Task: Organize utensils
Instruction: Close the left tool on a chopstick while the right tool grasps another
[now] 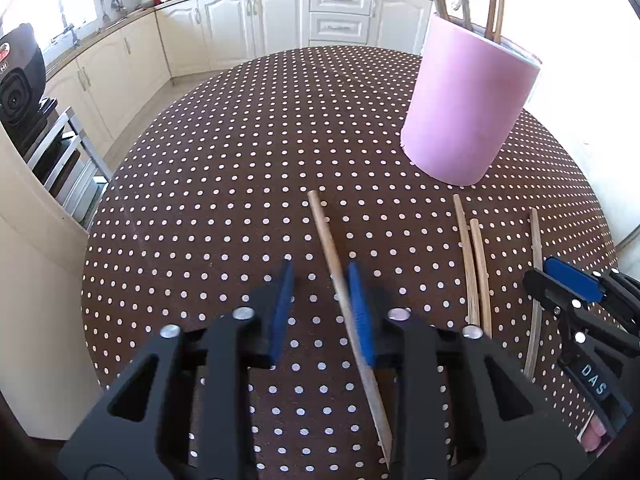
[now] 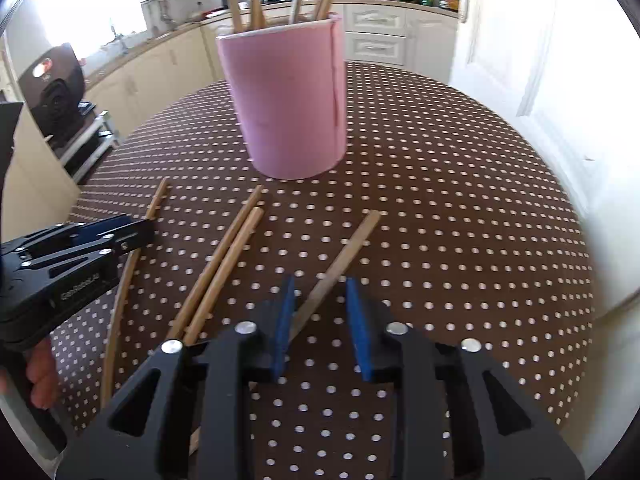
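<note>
Kitchen backdrop; holder's point(image 2: 286, 100) chopstick tops cropped

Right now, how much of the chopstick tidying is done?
Done: several chopsticks stand in the pink holder. In hand: nothing gripped yet; the left gripper straddles the leftmost chopstick, the right gripper the rightmost chopstick, jaws open. Left: those two plus the pair between them, all on the table.
</note>
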